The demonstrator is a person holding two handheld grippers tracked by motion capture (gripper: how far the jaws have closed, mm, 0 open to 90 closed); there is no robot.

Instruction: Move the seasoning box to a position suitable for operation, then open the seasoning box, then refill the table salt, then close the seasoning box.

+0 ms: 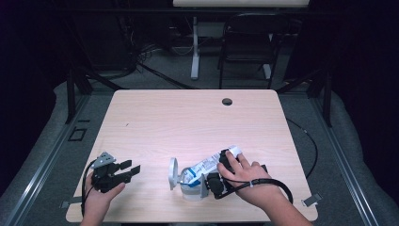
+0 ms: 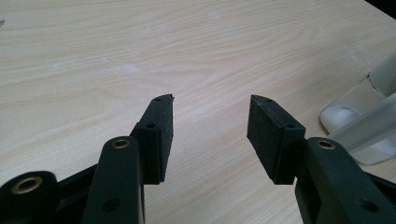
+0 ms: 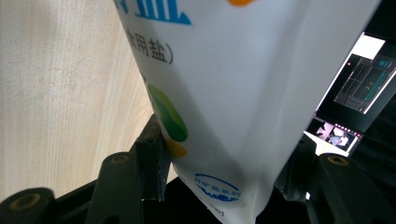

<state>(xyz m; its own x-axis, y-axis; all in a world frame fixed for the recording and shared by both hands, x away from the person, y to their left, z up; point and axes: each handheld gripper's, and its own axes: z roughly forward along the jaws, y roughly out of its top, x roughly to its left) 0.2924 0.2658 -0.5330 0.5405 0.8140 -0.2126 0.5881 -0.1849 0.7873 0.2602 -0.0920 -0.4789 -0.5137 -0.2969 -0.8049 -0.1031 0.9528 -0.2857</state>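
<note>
A white bag of salt (image 1: 207, 165) with blue print lies tilted, its lower end over a clear plastic jar (image 1: 190, 190) near the table's front edge. The jar's round lid (image 1: 173, 173) stands open to the left of it. My right gripper (image 1: 224, 164) is shut on the bag; in the right gripper view the bag (image 3: 224, 70) sits between both jaws of that gripper (image 3: 224, 137), with blue characters and green and orange marks showing. My left gripper (image 1: 131, 167) hovers open at the front left, with nothing between its jaws (image 2: 212, 102). The jar's pale edge (image 2: 359, 121) shows at that view's right.
The light wooden table (image 1: 188, 117) has a cable hole (image 1: 227, 101) at the back. Behind the table stand a dark chair (image 1: 249, 42) and a white desk leg (image 1: 195, 52). A black cable (image 1: 308, 141) runs off the table's right side.
</note>
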